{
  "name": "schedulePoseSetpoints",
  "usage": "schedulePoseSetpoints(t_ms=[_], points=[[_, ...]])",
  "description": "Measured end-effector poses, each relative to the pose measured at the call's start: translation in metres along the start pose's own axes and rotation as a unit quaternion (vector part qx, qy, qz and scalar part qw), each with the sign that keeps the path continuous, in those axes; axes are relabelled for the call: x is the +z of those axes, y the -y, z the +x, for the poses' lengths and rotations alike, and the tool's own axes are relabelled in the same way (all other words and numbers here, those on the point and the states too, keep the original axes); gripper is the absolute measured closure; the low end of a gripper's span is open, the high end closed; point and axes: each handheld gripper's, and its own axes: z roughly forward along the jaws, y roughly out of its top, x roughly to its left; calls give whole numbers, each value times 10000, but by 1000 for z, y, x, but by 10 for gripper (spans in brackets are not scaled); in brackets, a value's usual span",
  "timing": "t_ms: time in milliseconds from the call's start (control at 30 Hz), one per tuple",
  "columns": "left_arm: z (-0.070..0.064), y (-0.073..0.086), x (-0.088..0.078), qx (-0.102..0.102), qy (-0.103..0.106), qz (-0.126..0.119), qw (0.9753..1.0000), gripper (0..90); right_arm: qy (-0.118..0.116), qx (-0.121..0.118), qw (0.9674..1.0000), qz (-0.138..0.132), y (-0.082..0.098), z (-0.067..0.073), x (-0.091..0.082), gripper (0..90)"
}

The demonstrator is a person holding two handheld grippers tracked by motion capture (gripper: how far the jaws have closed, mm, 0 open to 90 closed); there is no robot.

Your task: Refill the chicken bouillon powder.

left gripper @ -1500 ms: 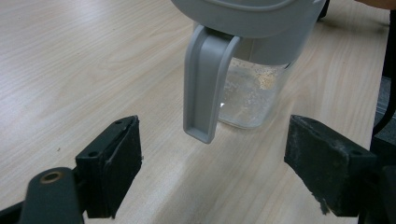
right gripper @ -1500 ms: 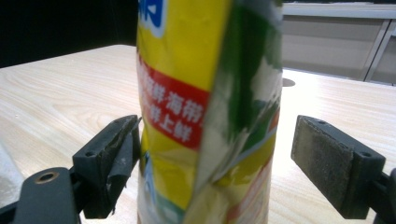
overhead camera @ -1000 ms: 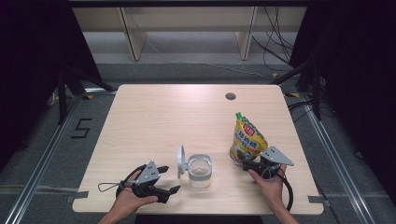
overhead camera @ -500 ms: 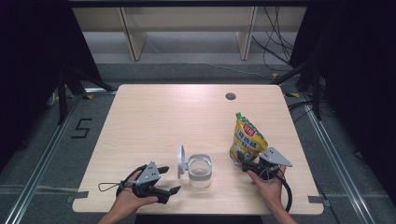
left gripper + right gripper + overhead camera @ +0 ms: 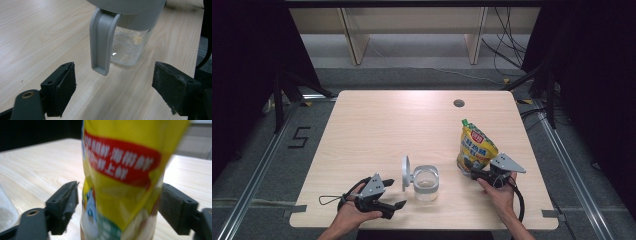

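Pouch (image 5: 475, 147) between right gripper (image 5: 478, 174) jaws, closing, pads apart | jar (image 5: 426, 183) between pouch and left gripper (image 5: 394, 194); wide

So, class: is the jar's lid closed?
No: in the high view the lid stands open, upright beside the jar.

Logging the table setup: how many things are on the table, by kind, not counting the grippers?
Yellow snack pouch: 1
Clear container with grey flip lid: 1
Total: 2
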Motion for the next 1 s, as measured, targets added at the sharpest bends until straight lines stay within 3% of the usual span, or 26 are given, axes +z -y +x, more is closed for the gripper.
schedulePoseSetpoints(t_ms=[100, 200, 267, 300, 333, 367, 400, 500, 567, 600, 667, 700, 767, 833, 867, 900, 933, 1000], points=[[0, 0, 0, 5, 14, 2, 10000, 183, -25, 86, 9999, -50, 0, -1, 2, 263], [0, -1, 0, 51, 16, 30, 10000, 183, -32, -13, 10000, -67, -1, -2, 5, 220], [1, -1, 0, 164, 63, 28, 9998, 184, -12, -216, 9998, -19, -2, -2, 6, 284], [-1, -1, 0, 32, 56, 34, 10000, 184, -12, -177, 9998, -66, -1, -1, 6, 282], [-1, -1, 1, 27, 34, -21, 10000, 184, -21, -170, 9998, -83, -2, -1, 7, 294], [-2, -1, 2, -33, 48, -70, 10000, 184, 0, -273, 9996, -101, -2, -2, 8, 301], [-2, -1, 1, -19, 83, -10, 10000, 184, -4, -96, 9999, -120, -2, 1, 9, 338], [-2, -1, 2, -20, 57, -55, 10000, 184, -51, -153, 9997, -165, -2, 0, 10, 346], [-2, -1, 1, -21, 78, -25, 10000, 185, -80, -116, 9999, -75, -4, 1, 10, 357], [-1, -1, 1, 6, 94, 4, 10000, 185, 20, -60, 10000, -64, -5, 2, 9, 362], [-1, -1, 0, 47, 77, 22, 10000, 188, -101, -259, 9996, 34, -7, 1, 10, 372], [-1, -1, 1, 34, 63, 4, 10000, 188, 7, -306, 9995, 50, -9, 4, 8, 375], [0, -1, 0, 45, 58, 4, 10000, 188, -5, -391, 9992, 101, -11, 7, 8, 377], [1, -2, -1, 95, 36, 15, 9999, 188, -18, -371, 9993, 75, -12, 7, 9, 377], [0, -1, -1, 23, 53, -27, 10000, 188, 15, -278, 9994, 183, -13, 9, 7, 378], [0, -1, -2, -1, 10, -25, 10000, 188, 30, -328, 9993, 191, -13, 9, 7, 379], [2, -2, -2, 122, 24, -29, 9999, 188, 23, -474, 9987, 210, -15, 8, 6, 379], [3, -2, -3, 135, 42, -24, 9999, 188, -2, -496, 9982, 348, -17, 11, 3, 381]])
